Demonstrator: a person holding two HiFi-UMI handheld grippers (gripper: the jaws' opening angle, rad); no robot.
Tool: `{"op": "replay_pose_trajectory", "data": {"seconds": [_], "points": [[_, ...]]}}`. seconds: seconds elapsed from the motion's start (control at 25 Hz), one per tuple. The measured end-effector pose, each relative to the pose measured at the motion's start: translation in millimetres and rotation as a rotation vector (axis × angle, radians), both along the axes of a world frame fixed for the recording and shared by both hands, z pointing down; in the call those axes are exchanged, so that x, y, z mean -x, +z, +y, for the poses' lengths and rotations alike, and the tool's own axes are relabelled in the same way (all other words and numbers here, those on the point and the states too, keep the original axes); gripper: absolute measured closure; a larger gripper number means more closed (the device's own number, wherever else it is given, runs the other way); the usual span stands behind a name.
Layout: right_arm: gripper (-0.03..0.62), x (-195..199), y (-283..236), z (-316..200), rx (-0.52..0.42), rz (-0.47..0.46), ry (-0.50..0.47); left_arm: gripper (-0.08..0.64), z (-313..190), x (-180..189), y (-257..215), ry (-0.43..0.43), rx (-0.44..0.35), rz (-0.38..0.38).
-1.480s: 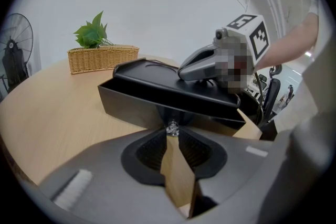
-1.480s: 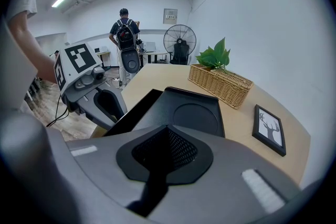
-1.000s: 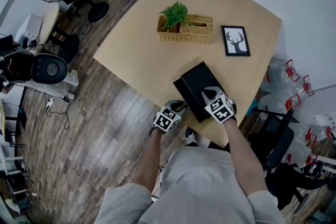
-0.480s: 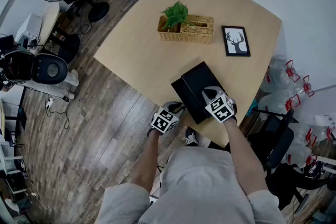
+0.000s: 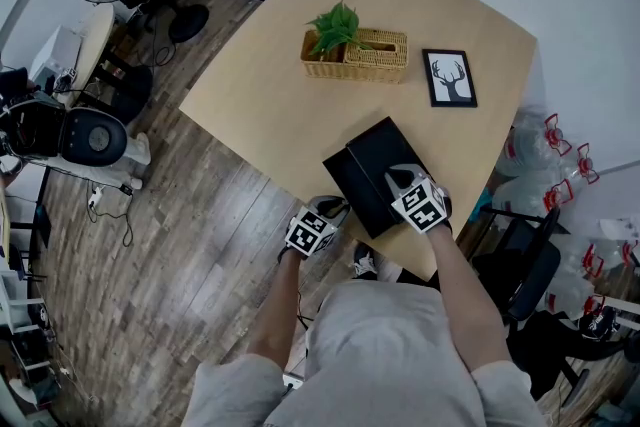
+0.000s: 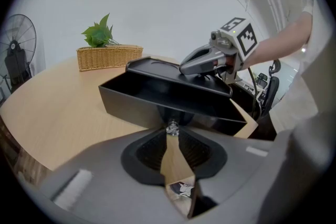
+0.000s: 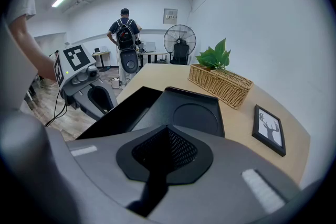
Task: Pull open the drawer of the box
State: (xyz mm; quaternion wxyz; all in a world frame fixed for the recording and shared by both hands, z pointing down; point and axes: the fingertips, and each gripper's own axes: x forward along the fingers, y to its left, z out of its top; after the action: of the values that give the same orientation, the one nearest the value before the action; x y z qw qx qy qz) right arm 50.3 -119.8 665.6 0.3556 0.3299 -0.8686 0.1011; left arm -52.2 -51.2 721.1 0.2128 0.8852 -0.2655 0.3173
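Observation:
A black box point(image 5: 385, 160) lies near the front edge of the wooden table point(image 5: 270, 95). Its drawer point(image 5: 340, 183) stands partly pulled out to the left. My left gripper point(image 5: 333, 209) is at the drawer's front. In the left gripper view that gripper point(image 6: 172, 131) is shut on the drawer's small metal knob point(image 6: 171, 126), and the open drawer point(image 6: 157, 97) shows its dark inside. My right gripper point(image 5: 397, 178) rests on the box's top with its jaws together. In the right gripper view the gripper point(image 7: 167, 131) sits over the lid point(image 7: 191, 113).
A wicker basket point(image 5: 360, 55) with a green plant stands at mid-table, a framed deer picture point(image 5: 448, 77) to its right. The table's edge runs just under my grippers. An office chair point(image 5: 525, 265) and water bottles point(image 5: 545, 150) are at the right. A person with a backpack point(image 7: 125, 34) stands far off.
The drawer has slid further out to the left as my left gripper drew back with the knob. The right gripper has stayed on the box's top.

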Motion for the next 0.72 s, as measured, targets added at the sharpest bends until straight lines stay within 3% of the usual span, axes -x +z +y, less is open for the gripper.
{"op": "replay_pose_trajectory", "data": {"seconds": [0.72], "points": [[0.591, 0, 1, 0, 0.001, -0.001, 0.001, 0.433, 7, 16, 4, -0.008, -0.006, -0.017]]}}
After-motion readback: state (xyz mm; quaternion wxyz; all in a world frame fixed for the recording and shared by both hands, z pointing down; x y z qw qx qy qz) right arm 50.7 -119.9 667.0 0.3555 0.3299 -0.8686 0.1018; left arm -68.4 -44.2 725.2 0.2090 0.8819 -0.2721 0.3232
